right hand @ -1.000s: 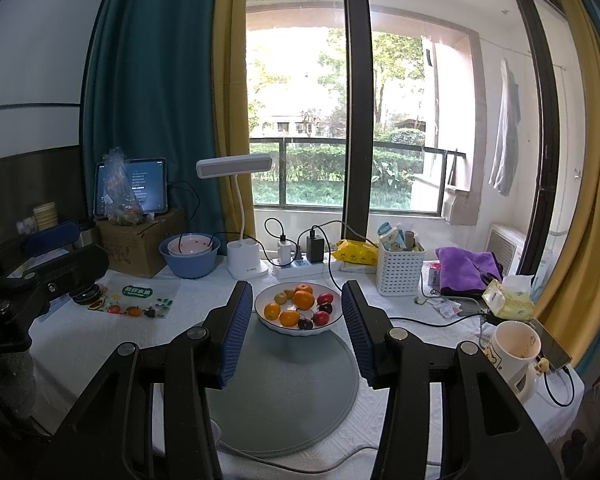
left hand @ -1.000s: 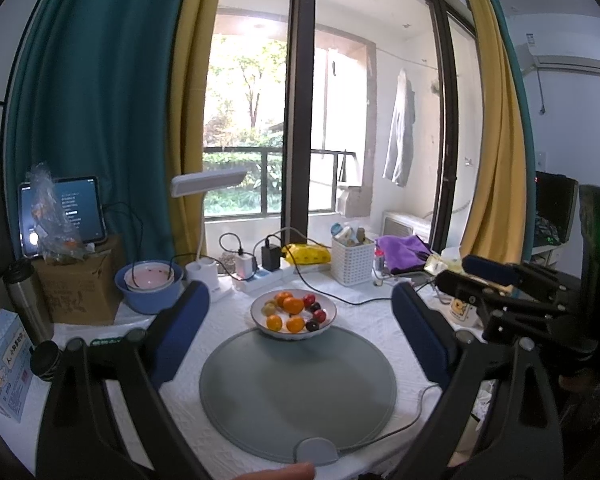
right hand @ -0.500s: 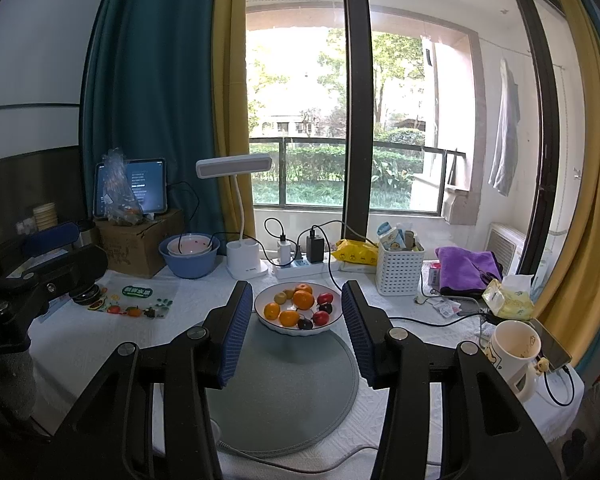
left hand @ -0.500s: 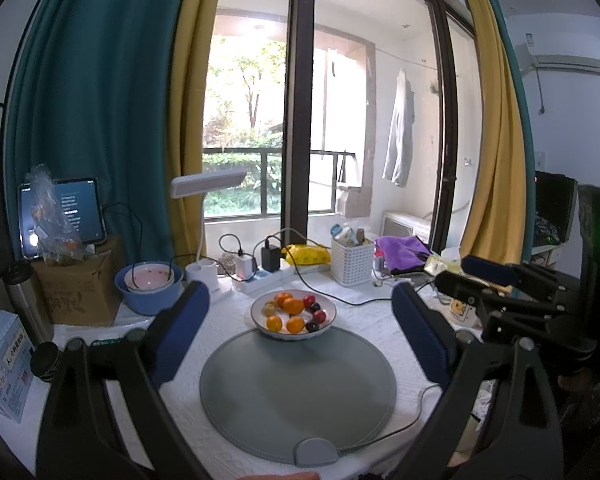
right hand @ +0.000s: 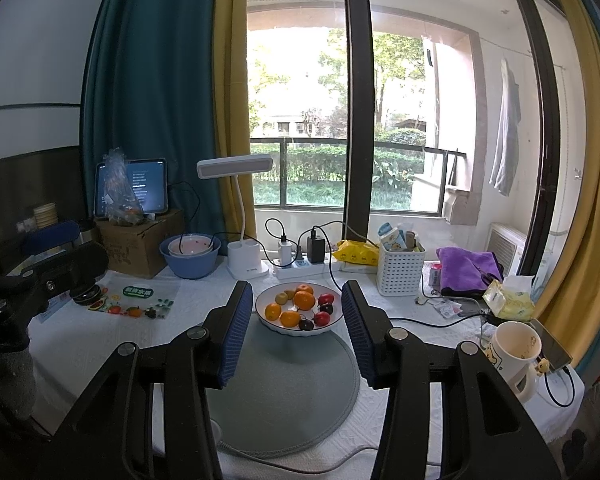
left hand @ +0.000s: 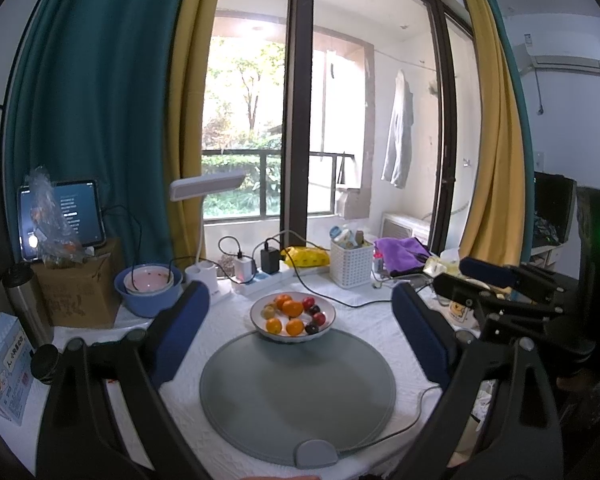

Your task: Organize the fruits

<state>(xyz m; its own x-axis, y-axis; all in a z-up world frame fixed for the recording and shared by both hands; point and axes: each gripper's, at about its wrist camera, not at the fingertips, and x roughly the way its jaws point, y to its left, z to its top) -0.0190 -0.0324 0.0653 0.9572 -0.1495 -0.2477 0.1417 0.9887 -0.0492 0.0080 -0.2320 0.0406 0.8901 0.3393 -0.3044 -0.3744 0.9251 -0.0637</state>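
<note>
A white bowl [left hand: 292,338] [right hand: 300,333] of fruit stands at the far edge of a round grey mat [left hand: 296,392] [right hand: 292,396]. It holds several oranges [left hand: 292,308] [right hand: 304,300], red and dark small fruits [left hand: 319,318] [right hand: 325,299] and a yellowish one [left hand: 266,312] [right hand: 281,298]. My left gripper [left hand: 300,293] hovers over the near side of the mat, open wide, nothing between its blue pads. My right gripper [right hand: 297,289] hangs just short of the bowl, open more narrowly and empty.
Along the window stand a blue bowl [right hand: 190,258], a white desk lamp [right hand: 246,264], a power strip with chargers [right hand: 296,264], a white basket [right hand: 400,270] and a purple cloth [right hand: 466,270]. A mug [right hand: 514,354] stands at the right, a cardboard box [left hand: 76,292] at the left.
A fingertip at the bottom edge of the left wrist view has slipped almost out of frame. Both grippers and the fruit bowl have stayed put.
</note>
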